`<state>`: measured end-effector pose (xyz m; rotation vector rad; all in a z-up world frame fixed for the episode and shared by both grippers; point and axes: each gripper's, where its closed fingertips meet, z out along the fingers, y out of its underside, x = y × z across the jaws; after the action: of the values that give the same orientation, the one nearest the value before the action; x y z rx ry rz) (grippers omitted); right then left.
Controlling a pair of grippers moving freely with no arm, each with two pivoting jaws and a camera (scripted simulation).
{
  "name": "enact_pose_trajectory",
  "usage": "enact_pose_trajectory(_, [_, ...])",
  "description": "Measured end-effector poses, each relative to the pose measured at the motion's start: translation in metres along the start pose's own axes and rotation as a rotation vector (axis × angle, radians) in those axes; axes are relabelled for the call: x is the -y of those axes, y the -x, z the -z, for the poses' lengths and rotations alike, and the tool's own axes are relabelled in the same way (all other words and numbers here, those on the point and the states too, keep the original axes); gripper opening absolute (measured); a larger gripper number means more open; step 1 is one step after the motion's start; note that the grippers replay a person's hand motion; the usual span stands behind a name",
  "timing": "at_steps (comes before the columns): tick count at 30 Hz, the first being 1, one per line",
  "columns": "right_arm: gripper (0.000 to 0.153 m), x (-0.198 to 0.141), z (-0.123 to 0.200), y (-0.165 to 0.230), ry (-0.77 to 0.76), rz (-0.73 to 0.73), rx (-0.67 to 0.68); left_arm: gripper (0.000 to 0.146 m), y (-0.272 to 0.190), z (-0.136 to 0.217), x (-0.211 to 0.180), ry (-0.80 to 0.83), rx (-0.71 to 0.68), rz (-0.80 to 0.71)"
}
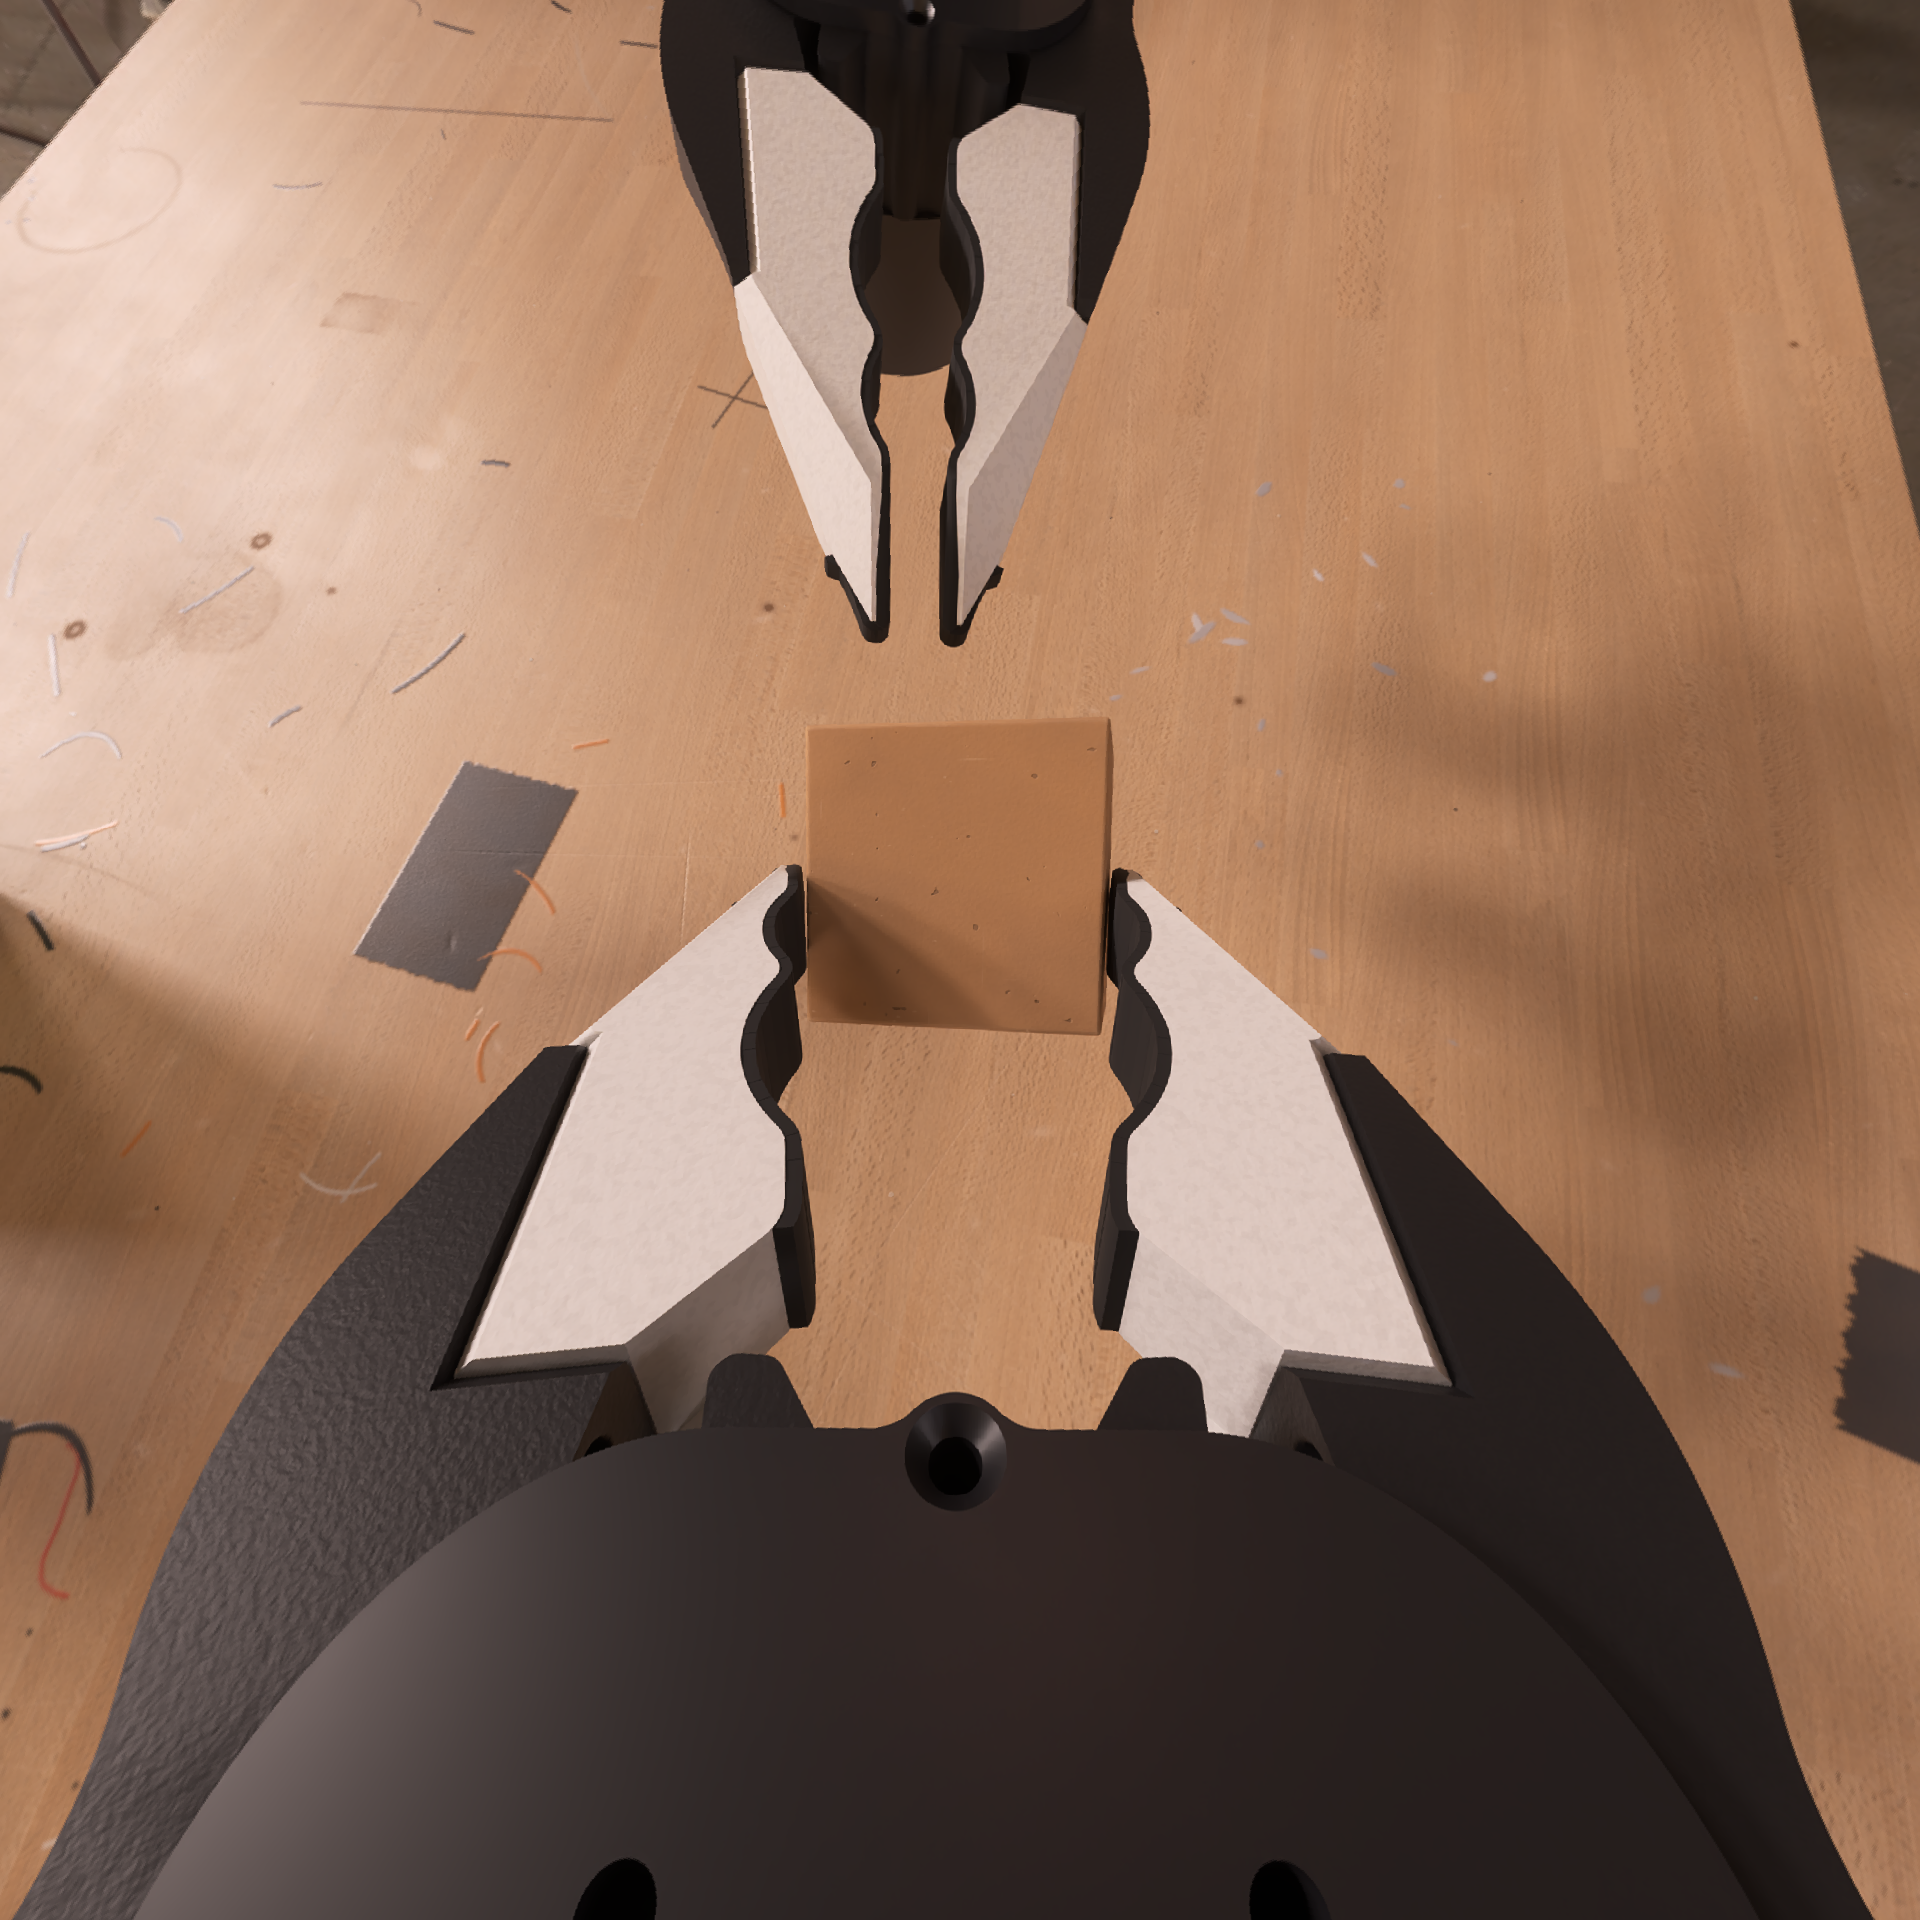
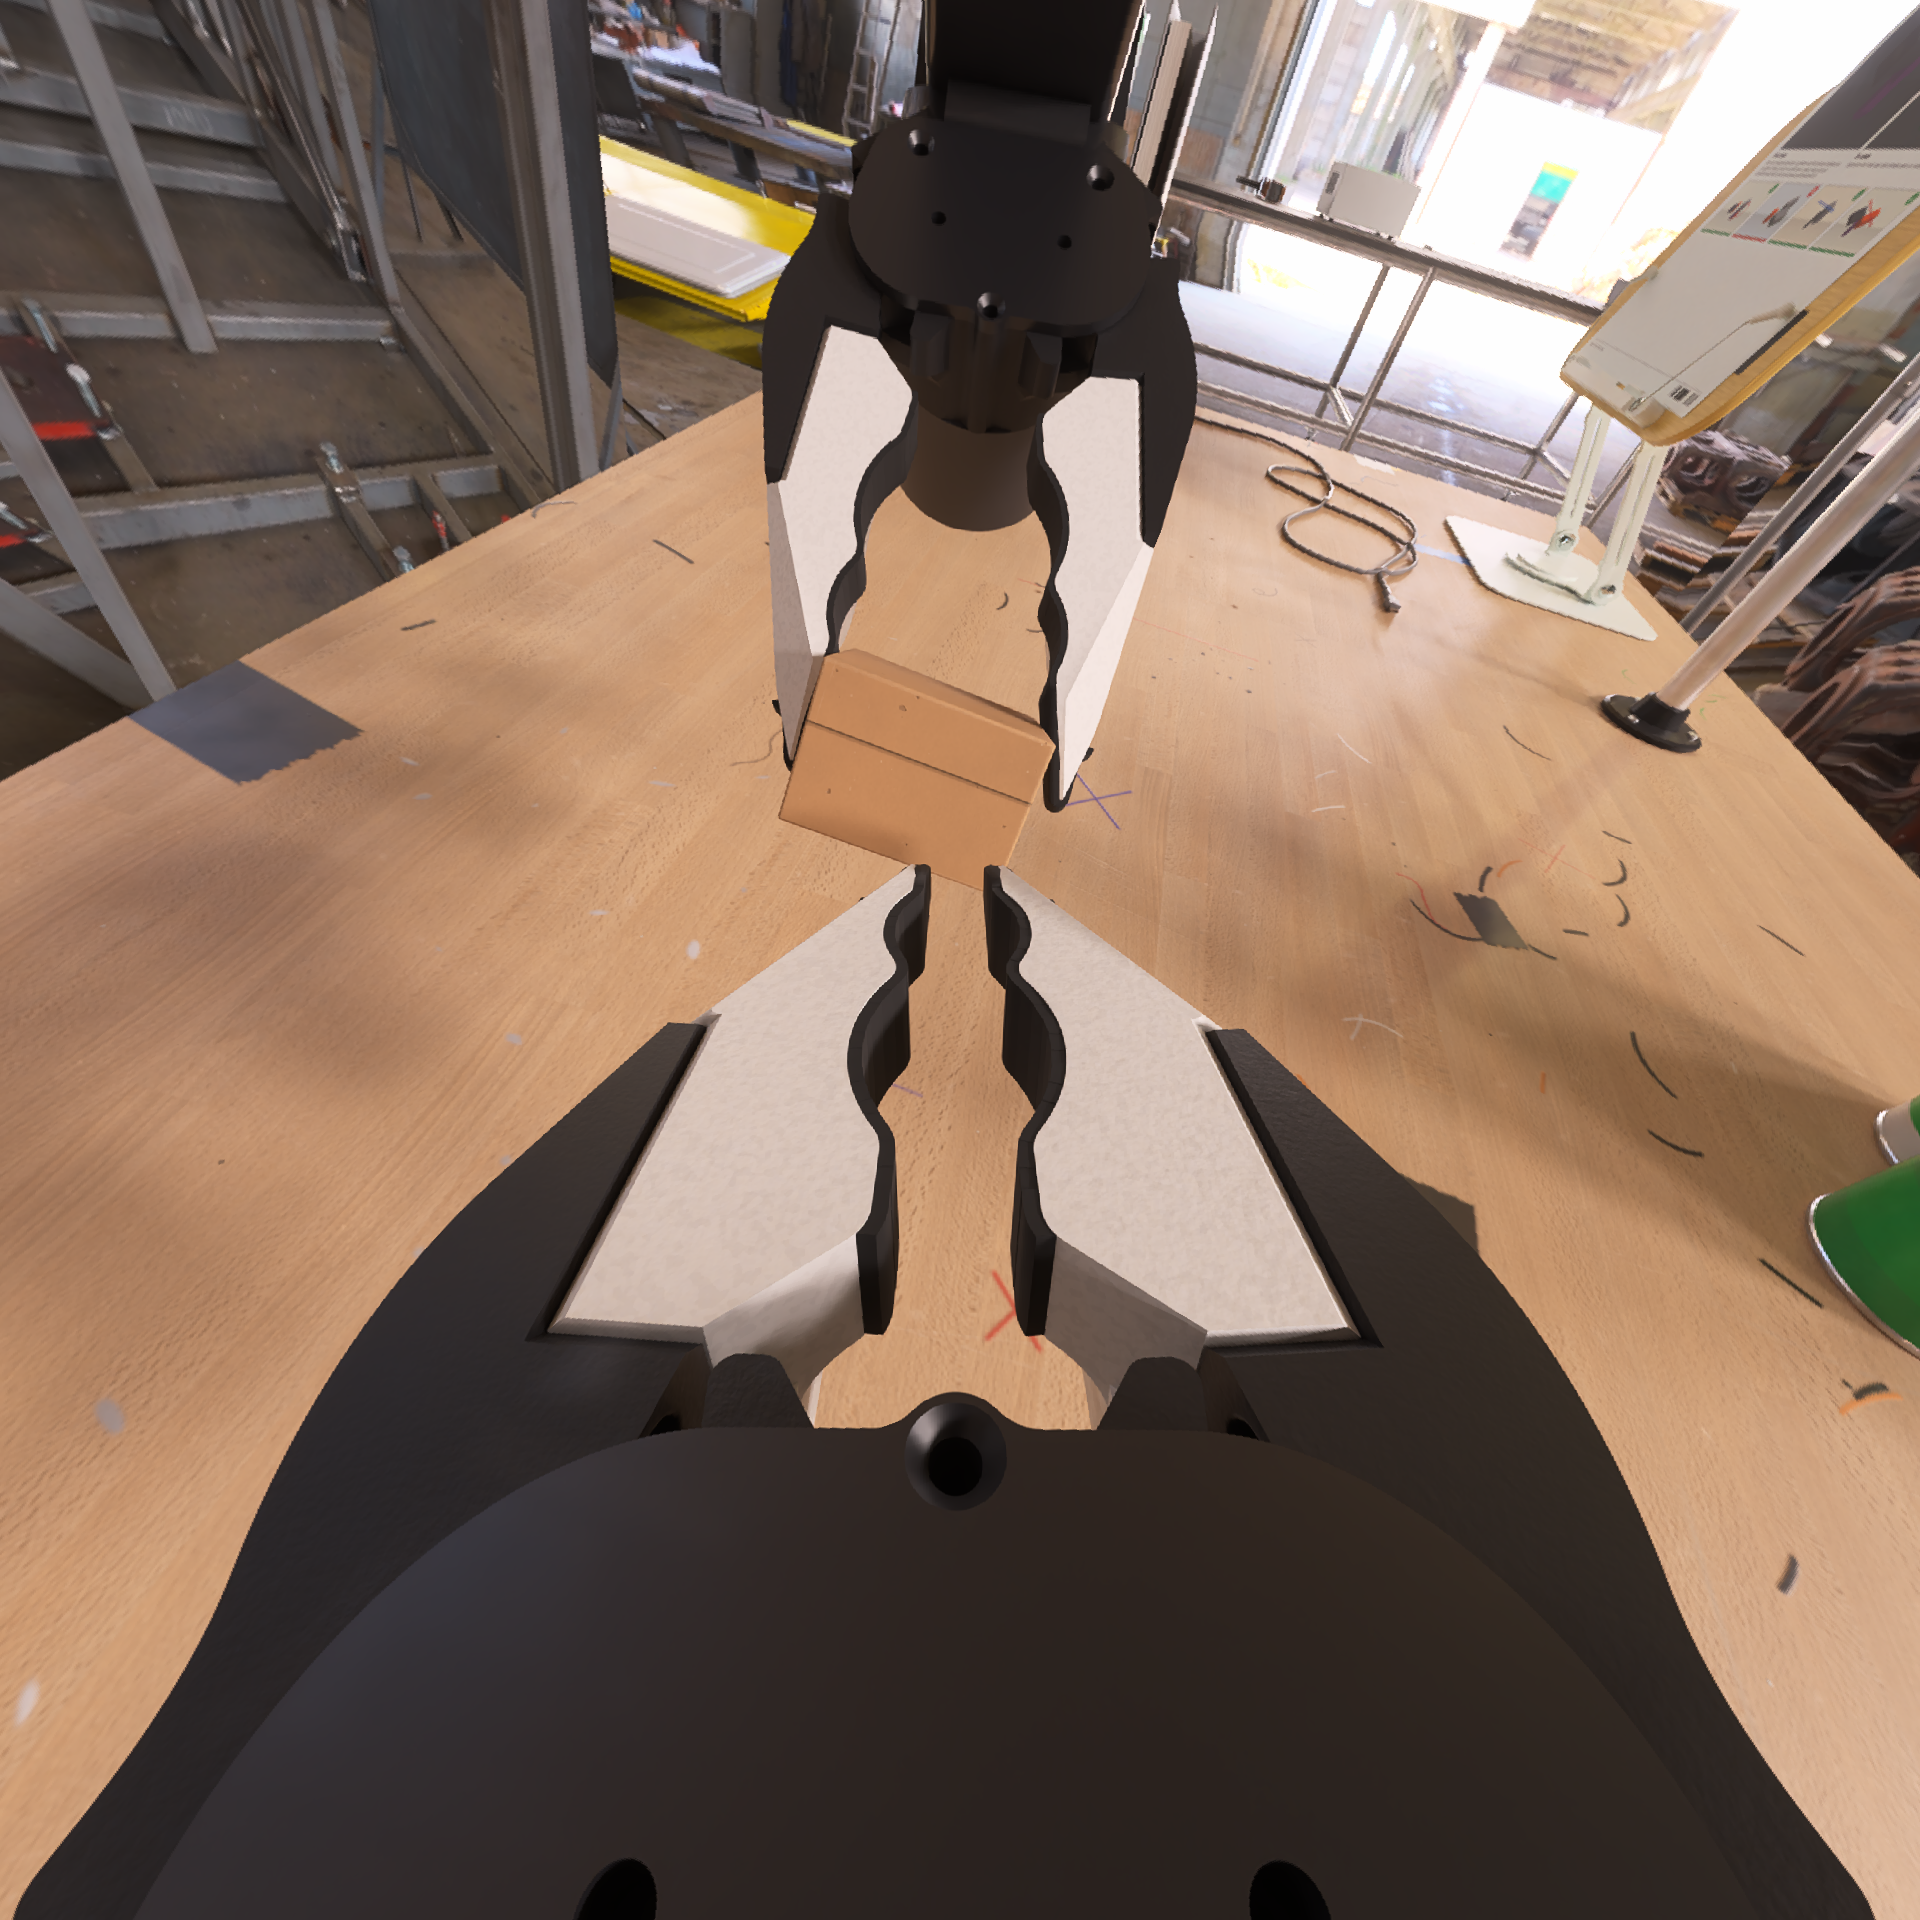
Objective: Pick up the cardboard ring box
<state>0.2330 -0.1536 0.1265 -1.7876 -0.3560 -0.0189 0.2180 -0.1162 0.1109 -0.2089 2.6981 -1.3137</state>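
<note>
The wooden workbench (image 1: 1455,312) took up pretty much the whole left wrist view, light grain covered in scuffs, pen marks and little wire clippings. A grey strip of tape (image 1: 468,878) sat on it at middle left of that frame.

Next biggest, the left gripper (image 1: 956,914) filled the bottom half of its own view, black body with white finger panels. Its jaws were clamped on the cardboard ring box (image 1: 956,873), one fingertip against each side, gripping the near half of it. From the right wrist view the same box (image 2: 914,774) was at frame centre, tilted, seam line running around it, held between those fingers and apparently up off the bench.

The right gripper (image 2: 956,883) sat in the lower half of its own camera, jaws nearly together with just a narrow slit between them, holding nothing. Its tips were just short of the box. In the left wrist view it (image 1: 914,629) pointed down from top centre.

Smaller stuff in the right view: a white stand with a board (image 2: 1756,270) upper right, a coiled cable (image 2: 1340,520) on the bench near it, and something green (image 2: 1870,1236) at the right edge.
</note>
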Motion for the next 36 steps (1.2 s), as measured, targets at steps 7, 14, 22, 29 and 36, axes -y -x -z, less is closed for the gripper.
enact_pose_trajectory(7, [0.01,0.0022,0.0011,-0.0004,-0.009,-0.003,-0.002,0.059,0.0003,0.0002,0.0031,-0.01,0.012,-0.009])
enact_pose_trajectory(14, [0.01,0.0027,0.0025,-0.0017,-0.007,-0.005,-0.007,0.059,0.0017,-0.0017,0.0045,-0.023,0.023,-0.01])
enact_pose_trajectory(22, [0.009,0.0039,0.003,-0.0026,-0.012,-0.008,-0.01,0.059,0.0014,-0.003,0.0062,-0.035,0.026,-0.012])
enact_pose_trajectory(29, [0.009,0.0034,0.002,-0.0012,0.003,0.002,-0.005,0.059,-0.0009,-0.0052,0.0052,-0.03,0.019,-0.011])
enact_pose_trajectory(36, [0.01,0.0034,0.0041,-0.0037,0.008,0.003,-0.016,0.059,0.0021,-0.0059,0.0063,-0.029,0.029,-0.019])
